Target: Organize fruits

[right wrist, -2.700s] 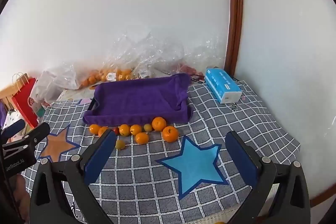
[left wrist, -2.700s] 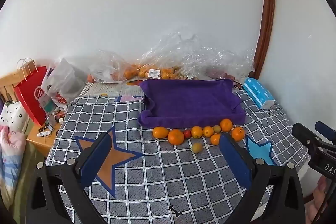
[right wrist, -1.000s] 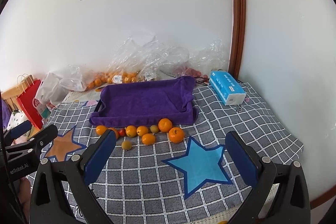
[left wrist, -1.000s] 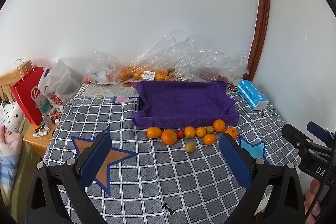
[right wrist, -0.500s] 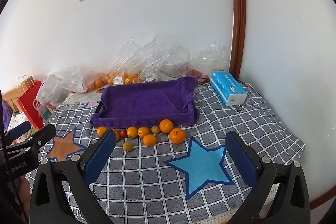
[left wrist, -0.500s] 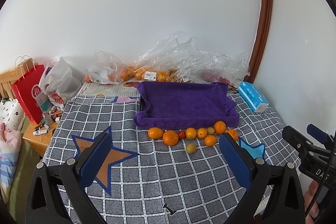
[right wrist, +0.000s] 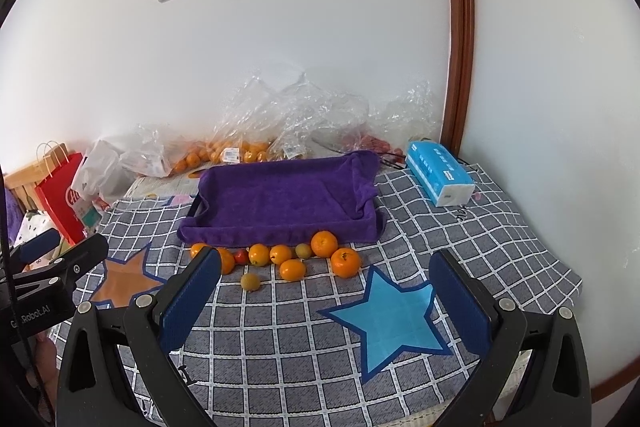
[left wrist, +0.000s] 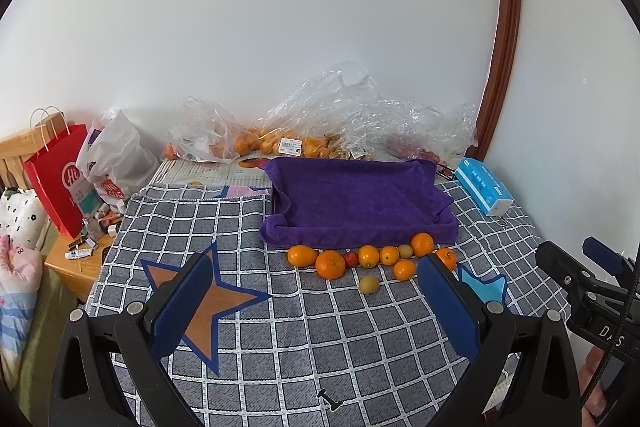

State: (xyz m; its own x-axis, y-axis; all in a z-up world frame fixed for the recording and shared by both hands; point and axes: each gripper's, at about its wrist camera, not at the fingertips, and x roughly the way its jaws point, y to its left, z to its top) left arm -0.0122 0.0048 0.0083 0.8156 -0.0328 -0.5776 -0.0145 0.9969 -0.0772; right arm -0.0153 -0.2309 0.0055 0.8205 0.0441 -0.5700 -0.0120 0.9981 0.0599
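Observation:
A tray draped in purple cloth [left wrist: 356, 199] [right wrist: 280, 199] sits mid-table with nothing in it. Along its near edge lies a row of several oranges [left wrist: 330, 264] [right wrist: 346, 262], a small red fruit [left wrist: 351, 259] [right wrist: 240, 256] and a greenish one [left wrist: 405, 251] [right wrist: 303, 250]. A yellow-green fruit [left wrist: 369, 284] [right wrist: 250, 281] lies alone, nearer to me. My left gripper [left wrist: 314, 301] hovers open above the checked cloth, short of the fruit. Also open and holding nothing, my right gripper [right wrist: 326, 297] hangs above the blue star [right wrist: 386, 319].
Clear plastic bags with more oranges [left wrist: 256, 143] pile against the back wall. A blue tissue pack [right wrist: 440, 173] lies right of the tray. A red paper bag [left wrist: 60, 179] and a white bag [left wrist: 116, 159] stand at the left by a wooden side table [left wrist: 70, 263].
Both grippers have drifted slightly, so the tray and fruit sit a little differently in view. No fruit has moved, and both grippers stay open.

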